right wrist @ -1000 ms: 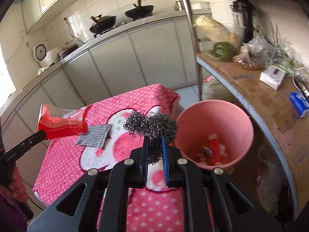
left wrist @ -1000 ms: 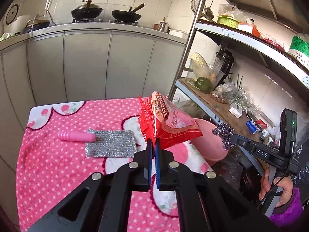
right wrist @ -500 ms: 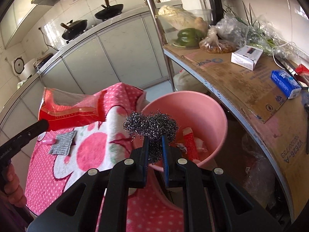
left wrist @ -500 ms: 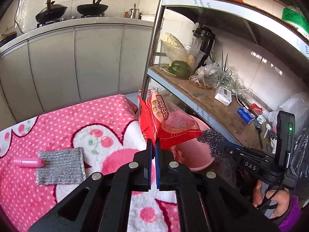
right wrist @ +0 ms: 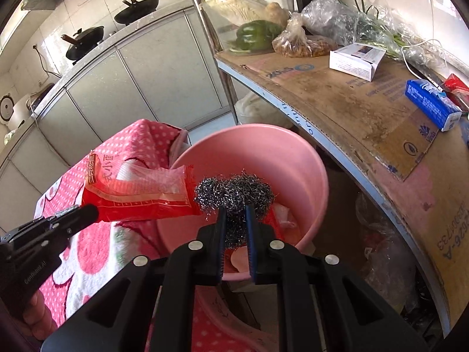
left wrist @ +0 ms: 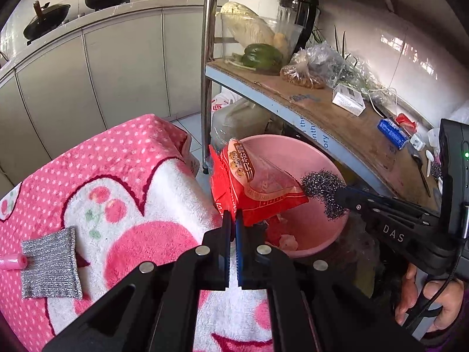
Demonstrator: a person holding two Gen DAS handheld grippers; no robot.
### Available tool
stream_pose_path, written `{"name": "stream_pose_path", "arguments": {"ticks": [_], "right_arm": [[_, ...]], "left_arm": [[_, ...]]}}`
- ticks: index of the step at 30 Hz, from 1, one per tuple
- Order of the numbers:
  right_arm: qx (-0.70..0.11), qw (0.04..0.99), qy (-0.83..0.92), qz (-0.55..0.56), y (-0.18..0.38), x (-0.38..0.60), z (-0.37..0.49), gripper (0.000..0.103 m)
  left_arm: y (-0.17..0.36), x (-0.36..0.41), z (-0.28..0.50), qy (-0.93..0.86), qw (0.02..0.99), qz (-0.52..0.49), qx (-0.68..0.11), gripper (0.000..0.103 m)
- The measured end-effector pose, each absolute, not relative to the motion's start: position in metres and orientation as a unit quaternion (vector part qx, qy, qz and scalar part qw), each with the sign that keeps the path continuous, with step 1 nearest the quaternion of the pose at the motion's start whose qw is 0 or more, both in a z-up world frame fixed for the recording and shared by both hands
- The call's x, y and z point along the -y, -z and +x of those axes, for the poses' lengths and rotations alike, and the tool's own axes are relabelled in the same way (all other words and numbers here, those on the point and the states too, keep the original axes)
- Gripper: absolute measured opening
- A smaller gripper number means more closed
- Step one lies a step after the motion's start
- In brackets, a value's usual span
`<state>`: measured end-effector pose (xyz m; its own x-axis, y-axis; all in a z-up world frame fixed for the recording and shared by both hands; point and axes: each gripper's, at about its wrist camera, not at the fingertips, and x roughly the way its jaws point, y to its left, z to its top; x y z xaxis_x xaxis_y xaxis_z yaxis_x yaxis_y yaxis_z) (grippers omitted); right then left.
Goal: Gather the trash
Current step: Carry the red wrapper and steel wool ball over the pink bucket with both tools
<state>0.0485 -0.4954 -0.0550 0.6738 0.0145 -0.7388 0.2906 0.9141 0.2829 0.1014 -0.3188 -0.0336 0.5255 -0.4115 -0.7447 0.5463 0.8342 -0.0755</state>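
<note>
My left gripper (left wrist: 231, 220) is pinching the wrapper (left wrist: 252, 187), my right gripper (right wrist: 236, 214) is squeezing the scourer (right wrist: 234, 190); I'm holding both over the bin (right wrist: 304, 161), at its near rim. Next I'm releasing each so it drops inside.

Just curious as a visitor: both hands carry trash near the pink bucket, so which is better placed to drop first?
Probably the right: its steel wool hangs over the bucket, while the left's red wrapper overlaps the rim.

The bench (left wrist: 123, 158) has a pink dotted towel; a silver scouring cloth (left wrist: 50, 264) and pink handle (left wrist: 13, 262) lie on it.
</note>
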Motion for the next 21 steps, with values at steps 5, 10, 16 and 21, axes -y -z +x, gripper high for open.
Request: {"name": "stream_pose_path", "arguments": {"ticks": [5, 10, 16, 21], "right_arm": [[-0.407, 0.889, 0.085, 0.192, 0.066, 0.499, 0.054, 0.013], [-0.414, 0.885, 0.09, 0.194, 0.074, 0.502, 0.058, 0.013], [-0.418, 0.882, 0.089, 0.2, 0.081, 0.503, 0.063, 0.014], [-0.427, 0.876, 0.091, 0.204, 0.086, 0.505, 0.065, 0.02]], "left_arm": [[0.049, 0.33, 0.104, 0.276, 0.86, 0.091, -0.419, 0.002], [0.057, 0.338, 0.102, 0.282, 0.853, 0.102, -0.427, 0.002], [0.064, 0.342, 0.102, 0.282, 0.847, 0.103, -0.438, 0.004], [0.065, 0.341, 0.107, 0.282, 0.844, 0.082, -0.448, 0.008]]}}
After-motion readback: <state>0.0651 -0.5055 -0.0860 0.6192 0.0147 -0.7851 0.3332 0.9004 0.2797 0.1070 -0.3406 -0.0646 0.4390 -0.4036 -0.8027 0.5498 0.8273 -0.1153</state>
